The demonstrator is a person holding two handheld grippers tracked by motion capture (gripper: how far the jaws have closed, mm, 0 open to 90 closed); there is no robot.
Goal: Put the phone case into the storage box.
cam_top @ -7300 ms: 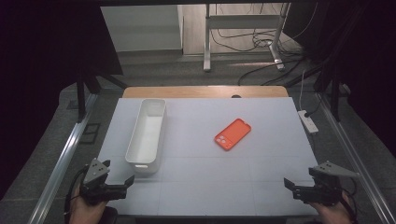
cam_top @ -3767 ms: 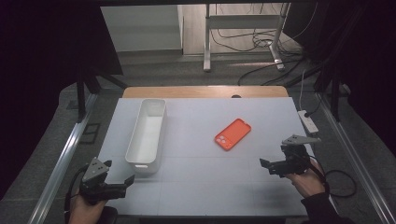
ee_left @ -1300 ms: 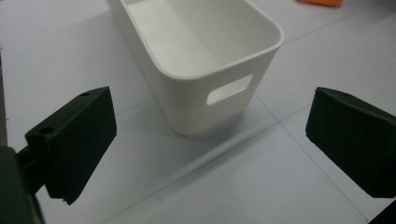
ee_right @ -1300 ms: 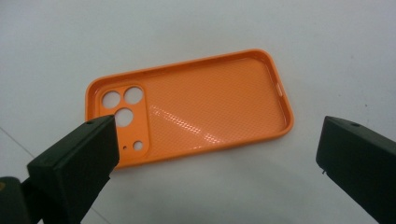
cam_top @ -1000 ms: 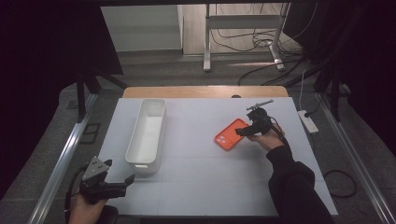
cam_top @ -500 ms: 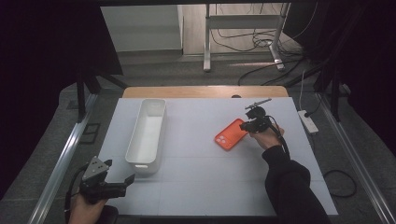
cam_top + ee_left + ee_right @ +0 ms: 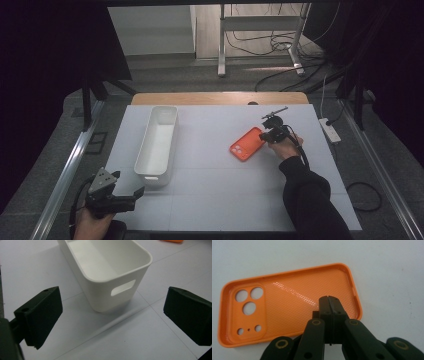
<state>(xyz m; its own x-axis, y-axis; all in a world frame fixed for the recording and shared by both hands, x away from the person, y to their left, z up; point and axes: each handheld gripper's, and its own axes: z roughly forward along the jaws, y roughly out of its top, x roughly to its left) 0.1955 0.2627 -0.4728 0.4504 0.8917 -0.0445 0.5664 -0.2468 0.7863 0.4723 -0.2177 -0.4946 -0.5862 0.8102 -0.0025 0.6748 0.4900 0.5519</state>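
White table (image 7: 225, 200), R claw (image 7: 329, 298) just closed over orange case (image 7: 287, 290) rim, pinch hidden, L claw (image 7: 112, 305) open, empty

I work at a lab-style recording rig: white gridded worktop (image 7: 220, 170) framed by metal rails (image 7: 65, 175), dark curtains (image 7: 45, 65) on both sides. Loose cables (image 7: 270, 42) run over grey floor behind, by a metal stand (image 7: 260, 25); power strip (image 7: 331, 130) at the right.

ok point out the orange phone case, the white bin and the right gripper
orange phone case (image 7: 294, 302): right gripper view, textured inner face.
white bin (image 7: 159, 142): high view, inside floor.
right gripper (image 7: 328, 298): right gripper view, tips of the closed jaws, over the case's long edge.
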